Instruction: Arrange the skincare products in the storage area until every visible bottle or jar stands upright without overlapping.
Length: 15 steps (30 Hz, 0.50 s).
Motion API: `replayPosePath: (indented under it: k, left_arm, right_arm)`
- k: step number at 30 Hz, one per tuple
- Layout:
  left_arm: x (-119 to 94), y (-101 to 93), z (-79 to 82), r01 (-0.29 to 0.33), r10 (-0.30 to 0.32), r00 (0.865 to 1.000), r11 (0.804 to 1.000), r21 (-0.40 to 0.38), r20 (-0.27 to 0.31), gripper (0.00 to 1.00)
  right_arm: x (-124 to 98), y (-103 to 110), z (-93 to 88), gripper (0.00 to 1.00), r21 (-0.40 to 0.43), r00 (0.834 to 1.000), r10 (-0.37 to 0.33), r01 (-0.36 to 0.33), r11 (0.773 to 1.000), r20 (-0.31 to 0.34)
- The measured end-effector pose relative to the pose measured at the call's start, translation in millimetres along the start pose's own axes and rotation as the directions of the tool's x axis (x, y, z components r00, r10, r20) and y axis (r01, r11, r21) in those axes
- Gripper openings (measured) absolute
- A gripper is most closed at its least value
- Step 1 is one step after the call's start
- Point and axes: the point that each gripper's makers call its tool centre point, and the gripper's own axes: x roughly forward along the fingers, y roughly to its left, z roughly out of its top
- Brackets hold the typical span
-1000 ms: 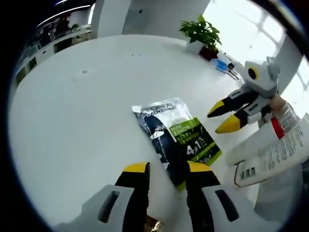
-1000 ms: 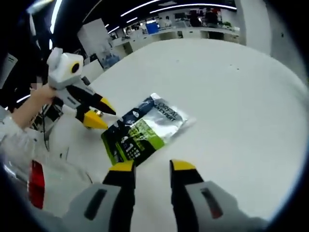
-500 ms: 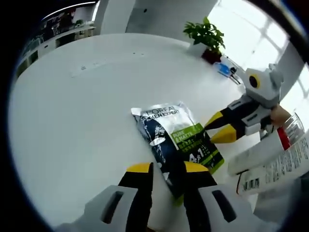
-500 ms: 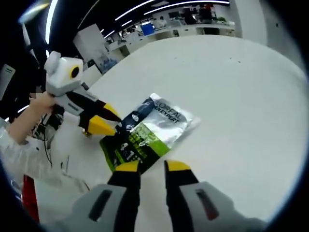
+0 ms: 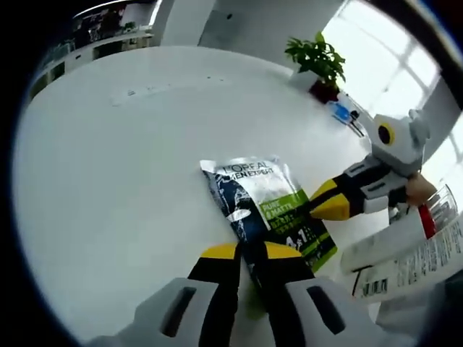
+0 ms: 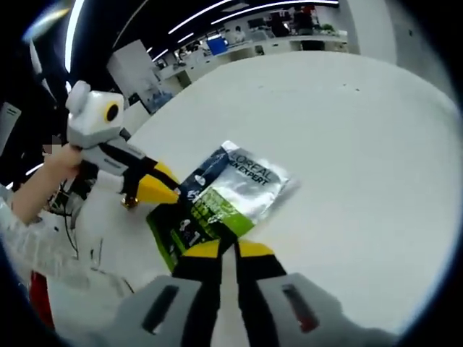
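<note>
With its yellow-tipped jaws drawn nearly together on the near edge of the sachet (image 5: 269, 204), the left gripper (image 5: 250, 251) holds the pack at lower centre of the left gripper view. The right gripper (image 6: 222, 249) has its jaws likewise almost closed, pinching the green end of the sachet at lower centre of the right gripper view. In the left gripper view the right gripper enters from the right, its tips on the sachet's right edge; in the right gripper view the left gripper enters from the left, tips at the sachet's dark edge, held by a hand (image 6: 56, 163).

The sachet lies flat on the table (image 5: 130, 159). In the left gripper view its long axis runs from upper left to lower right, silver printed end away from the jaws, green end near them.

Two white tubes (image 5: 405, 253) lie at the lower right of the left gripper view, just beside the sachet's green end. A potted plant (image 5: 318, 61) stands at the far table edge, upper right. The table surface to the left and above the sachet is bare white.
</note>
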Motion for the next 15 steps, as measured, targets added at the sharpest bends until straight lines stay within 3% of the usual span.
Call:
replayPosePath:
  k: [5,10,15]
  left_arm:
    - [0,1.4,0.2,-0.008,0.008,1.0,1.0,-0.009,0.009,0.05]
    - [0,-2.8,-2.7,0.023,-0.022,0.999,0.999,-0.043,0.026,0.06]
    - [-9,-7.1,2.1,0.055,-0.047,0.995,0.994,-0.091,0.086,0.05]
  right_arm:
    - [-1,0,-0.4,0.04,-0.006,1.0,-0.011,0.011,1.0,0.008]
    - [-3,-4,2.9,0.01,-0.032,0.998,-0.04,0.041,0.999,0.039]
    - [-12,-4,13.4,0.01,-0.022,0.995,-0.022,0.024,0.999,0.096]
